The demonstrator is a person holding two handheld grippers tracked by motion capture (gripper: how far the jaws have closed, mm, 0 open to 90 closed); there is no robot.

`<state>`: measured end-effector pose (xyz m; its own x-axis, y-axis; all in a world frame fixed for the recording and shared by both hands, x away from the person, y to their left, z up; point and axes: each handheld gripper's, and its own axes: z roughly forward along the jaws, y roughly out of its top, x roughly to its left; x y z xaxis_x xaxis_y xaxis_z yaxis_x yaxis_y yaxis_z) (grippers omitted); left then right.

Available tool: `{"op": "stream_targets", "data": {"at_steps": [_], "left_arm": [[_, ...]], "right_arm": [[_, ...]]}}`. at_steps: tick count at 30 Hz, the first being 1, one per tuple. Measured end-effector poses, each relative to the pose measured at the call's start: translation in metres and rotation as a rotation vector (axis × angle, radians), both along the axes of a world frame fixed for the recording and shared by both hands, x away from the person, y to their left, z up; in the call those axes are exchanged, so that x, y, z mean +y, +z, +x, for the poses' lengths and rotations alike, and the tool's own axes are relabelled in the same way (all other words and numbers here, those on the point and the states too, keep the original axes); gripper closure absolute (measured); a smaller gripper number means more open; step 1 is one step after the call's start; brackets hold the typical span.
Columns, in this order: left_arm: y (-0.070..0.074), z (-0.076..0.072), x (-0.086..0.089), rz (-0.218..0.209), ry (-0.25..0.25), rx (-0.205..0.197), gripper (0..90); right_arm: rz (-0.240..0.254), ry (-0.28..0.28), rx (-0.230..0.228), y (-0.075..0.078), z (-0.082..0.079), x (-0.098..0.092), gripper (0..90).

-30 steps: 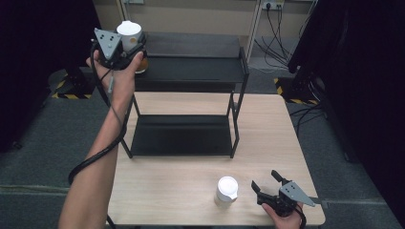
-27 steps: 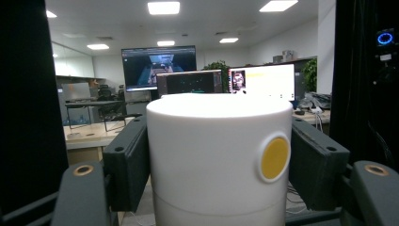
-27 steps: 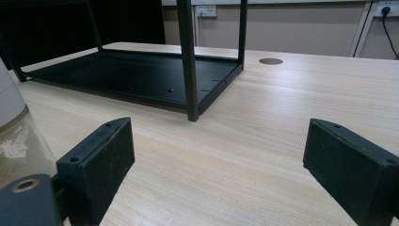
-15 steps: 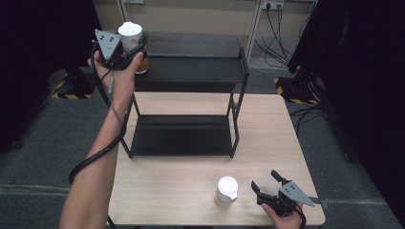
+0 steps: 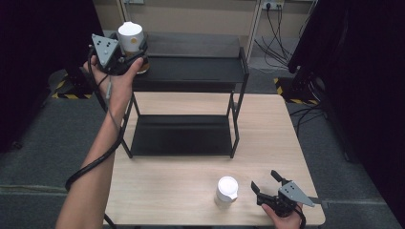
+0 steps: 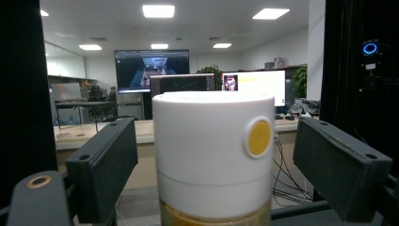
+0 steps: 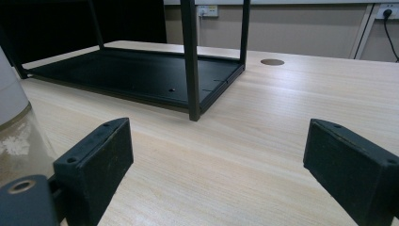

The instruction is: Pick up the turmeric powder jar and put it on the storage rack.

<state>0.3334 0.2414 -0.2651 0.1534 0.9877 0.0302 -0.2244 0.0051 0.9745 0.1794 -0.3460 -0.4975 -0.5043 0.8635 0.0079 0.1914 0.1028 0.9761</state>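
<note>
Nearest the person, at the front right of the pale wooden table (image 5: 191,195), the right tool (image 5: 270,188) rests low in a hand, its two black jaws spread wide with bare table between them and nothing held. Just to its left, close but apart, stands a white-capped jar (image 5: 226,190), upright on the table; in the right gripper view its clear lower wall and white cap sit at the left edge (image 7: 11,117), beside the left jaw. Beyond it, across the middle of the table, is a black metal two-tier shelf rack (image 5: 239,76) — its lower tray lies on the tabletop and its upper shelf is raised on thin posts. Farthest away, at the left end of the upper shelf, the left tool (image 5: 125,53) is held up in the person's left hand (image 5: 117,78), cable trailing down along the forearm. A second white-capped jar (image 5: 131,36) stands upright on that shelf between its jaws. In the left gripper view this jar (image 6: 214,155) fills the centre, with a round yellow dot on the cap and amber contents below; the jaws have just been opening and now stand clear on either side, a visible gap between each pad and the jar, so it is not gripped.
</note>
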Motion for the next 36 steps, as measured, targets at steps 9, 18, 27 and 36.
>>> {"op": "stream_targets", "data": {"at_steps": [9,18,27,36], "left_arm": [[-0.003,-0.023,0.002,0.004,-0.003,0.003,13.7],[-0.019,-0.046,0.002,0.001,-0.037,-0.011,13.6],[-0.037,-0.059,0.000,0.001,-0.057,-0.001,13.4],[-0.060,-0.071,0.000,0.005,-0.078,0.004,12.9]], "right_arm": [[0.001,0.005,-0.002,0.000,0.000,-0.001,8.4],[-0.001,0.008,-0.003,0.000,0.000,-0.001,8.0],[-0.001,0.007,-0.007,-0.001,-0.001,-0.001,8.0],[-0.002,0.005,-0.007,-0.001,-0.001,0.000,8.0]]}}
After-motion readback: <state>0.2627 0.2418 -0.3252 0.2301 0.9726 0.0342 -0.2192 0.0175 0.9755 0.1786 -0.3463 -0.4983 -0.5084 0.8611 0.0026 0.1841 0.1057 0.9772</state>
